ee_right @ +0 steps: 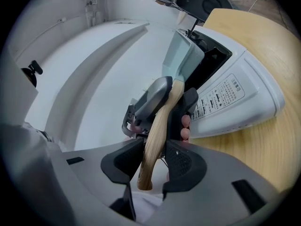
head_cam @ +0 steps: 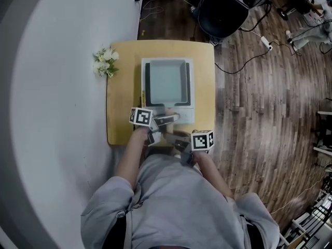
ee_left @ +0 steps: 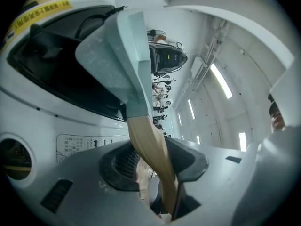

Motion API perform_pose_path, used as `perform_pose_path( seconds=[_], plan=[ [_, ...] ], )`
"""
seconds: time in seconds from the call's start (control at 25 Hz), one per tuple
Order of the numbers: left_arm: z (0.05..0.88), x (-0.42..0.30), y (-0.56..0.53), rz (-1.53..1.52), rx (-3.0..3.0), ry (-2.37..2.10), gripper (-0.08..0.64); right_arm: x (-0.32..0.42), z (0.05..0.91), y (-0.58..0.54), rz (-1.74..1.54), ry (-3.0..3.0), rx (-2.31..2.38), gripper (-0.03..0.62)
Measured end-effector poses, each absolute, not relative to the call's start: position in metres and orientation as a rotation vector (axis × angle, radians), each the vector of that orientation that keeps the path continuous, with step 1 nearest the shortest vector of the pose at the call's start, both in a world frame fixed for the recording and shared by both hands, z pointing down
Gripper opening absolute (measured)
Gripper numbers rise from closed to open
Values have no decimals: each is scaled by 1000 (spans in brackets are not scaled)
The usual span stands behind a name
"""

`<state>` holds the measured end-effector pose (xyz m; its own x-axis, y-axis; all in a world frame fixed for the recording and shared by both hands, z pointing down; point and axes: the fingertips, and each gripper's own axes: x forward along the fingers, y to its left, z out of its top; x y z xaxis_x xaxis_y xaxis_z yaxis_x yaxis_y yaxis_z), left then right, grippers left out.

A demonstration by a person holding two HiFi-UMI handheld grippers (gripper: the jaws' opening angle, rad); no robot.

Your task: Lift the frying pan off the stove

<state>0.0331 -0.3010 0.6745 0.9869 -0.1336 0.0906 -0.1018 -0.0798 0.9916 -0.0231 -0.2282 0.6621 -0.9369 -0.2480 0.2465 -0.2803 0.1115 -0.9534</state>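
The frying pan (head_cam: 167, 82), square and pale green, sits flat on the white stove (head_cam: 189, 115), which stands on a wooden table (head_cam: 122, 102). Its wooden handle (ee_right: 157, 131) points toward the person. The left gripper (ee_left: 155, 163) is clamped on the handle, one jaw on either side of the wood. The right gripper (ee_right: 154, 160) is closed on the handle's free end, just behind the left one. A small bunch of flowers (head_cam: 105, 61) lies at the table's left edge.
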Motion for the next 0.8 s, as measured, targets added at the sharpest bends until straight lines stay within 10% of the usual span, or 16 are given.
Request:
perform_pose_path(
  seconds=[0.8],
  plan=[
    [662, 45, -272, 124, 1813, -300, 143, -17, 657, -197, 1891, -2394, 513, 126]
  ],
)
